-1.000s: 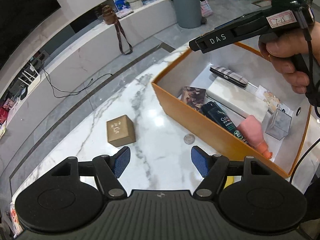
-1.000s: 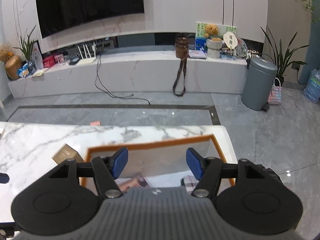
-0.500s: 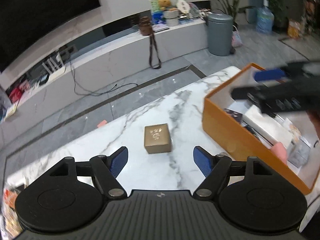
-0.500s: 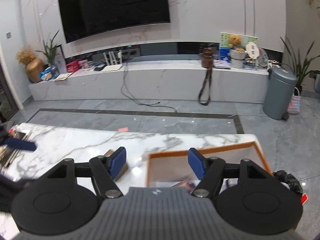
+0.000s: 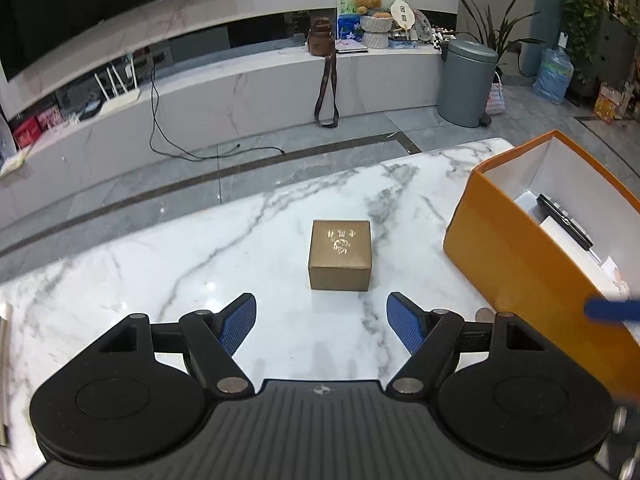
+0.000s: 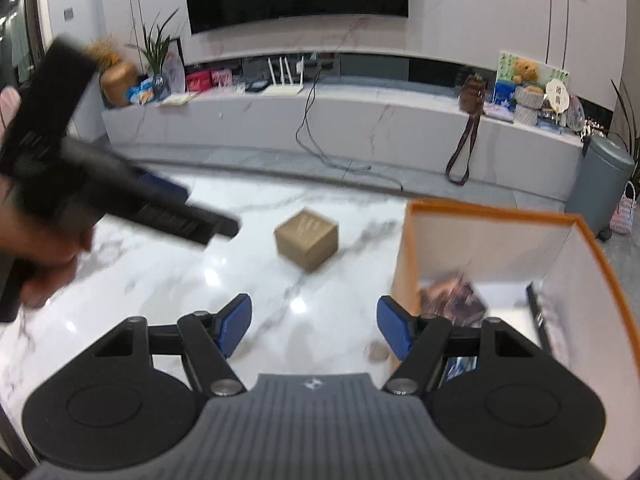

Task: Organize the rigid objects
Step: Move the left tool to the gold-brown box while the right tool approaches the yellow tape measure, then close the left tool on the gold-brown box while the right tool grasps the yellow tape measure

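The small gold cardboard box sits alone on the white marble desk, gold print on its lid, straight ahead of my left gripper and apart from it. My left fingers stand wide apart with nothing between them, only bare marble under the gap. To the right of the gold box, well clear of it, is the orange storage box, open on top with white inner walls; inside I can make out a dark flat item lying on something white, and from my right wrist view a printed card or booklet near its left wall, too blurred to name. A coin lies on the desk close to the orange wall. My right gripper hangs over the desk beside the orange box's near left corner, its fingers also spread and empty. My left hand shows blurred at that view's left edge.
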{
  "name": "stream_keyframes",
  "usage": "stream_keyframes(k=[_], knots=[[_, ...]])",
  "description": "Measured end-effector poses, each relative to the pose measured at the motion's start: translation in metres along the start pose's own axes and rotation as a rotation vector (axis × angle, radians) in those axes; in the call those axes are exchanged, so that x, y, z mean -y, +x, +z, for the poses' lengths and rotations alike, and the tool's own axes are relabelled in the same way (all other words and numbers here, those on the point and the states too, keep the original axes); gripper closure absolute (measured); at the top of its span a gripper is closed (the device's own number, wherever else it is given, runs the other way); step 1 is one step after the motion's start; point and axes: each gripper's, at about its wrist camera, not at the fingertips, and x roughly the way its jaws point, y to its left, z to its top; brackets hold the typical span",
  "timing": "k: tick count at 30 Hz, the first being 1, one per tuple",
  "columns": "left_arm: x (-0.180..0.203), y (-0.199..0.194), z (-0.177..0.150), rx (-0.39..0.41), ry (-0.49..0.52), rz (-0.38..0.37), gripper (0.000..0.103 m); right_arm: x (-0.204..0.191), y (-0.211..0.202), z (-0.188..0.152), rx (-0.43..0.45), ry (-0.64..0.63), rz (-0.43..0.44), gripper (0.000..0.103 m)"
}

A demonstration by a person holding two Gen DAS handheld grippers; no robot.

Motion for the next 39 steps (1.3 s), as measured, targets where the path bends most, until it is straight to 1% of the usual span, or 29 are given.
stream_keyframes(k=[3, 5, 9, 13, 16, 20, 24, 27, 29, 31, 35, 39], knots=[[-0.005, 0.009, -0.006, 0.006, -0.024, -0.013, 0.016, -0.013, 0.005, -0.018, -0.020, 0.010, -0.002, 0.032], [-0.008, 0.015, -0.009, 0.012, -0.037, -0.015, 0.016, -0.021, 0.008, -0.029, -0.026, -0.006, -0.011, 0.031], [-0.012, 0.028, -0.011, 0.021, -0.056, -0.019, 0.016, -0.024, 0.016, -0.047, -0.036, -0.049, -0.044, 0.031], [-0.013, 0.040, -0.008, 0.043, -0.059, -0.036, 0.016, -0.023, 0.021, -0.061, -0.061, -0.089, -0.043, 0.033], [-0.013, 0.047, -0.006, 0.056, -0.072, -0.048, 0.016, -0.029, 0.021, -0.070, -0.061, -0.153, -0.067, 0.033], [-0.010, 0.056, -0.004, 0.065, -0.073, -0.054, 0.015, -0.029, 0.024, -0.076, -0.078, -0.203, -0.086, 0.040], [-0.005, 0.066, 0.000, 0.061, -0.058, -0.037, 0.015, -0.024, 0.027, -0.084, -0.140, -0.178, -0.103, 0.039], [-0.001, 0.073, 0.000, 0.057, -0.055, -0.043, 0.015, -0.020, 0.030, -0.088, -0.160, -0.166, -0.124, 0.032], [0.001, 0.076, 0.000, 0.058, -0.051, -0.042, 0.015, -0.017, 0.031, -0.092, -0.165, -0.159, -0.132, 0.028], [0.003, 0.079, 0.001, 0.061, -0.046, -0.040, 0.015, -0.015, 0.033, -0.093, -0.164, -0.150, -0.134, 0.028], [0.003, 0.085, 0.000, 0.066, -0.046, -0.033, 0.016, -0.010, 0.038, -0.093, -0.158, -0.120, -0.105, 0.028], [0.001, 0.090, -0.002, 0.095, -0.066, -0.038, 0.011, -0.009, 0.039, -0.096, -0.142, -0.091, -0.083, 0.028]])
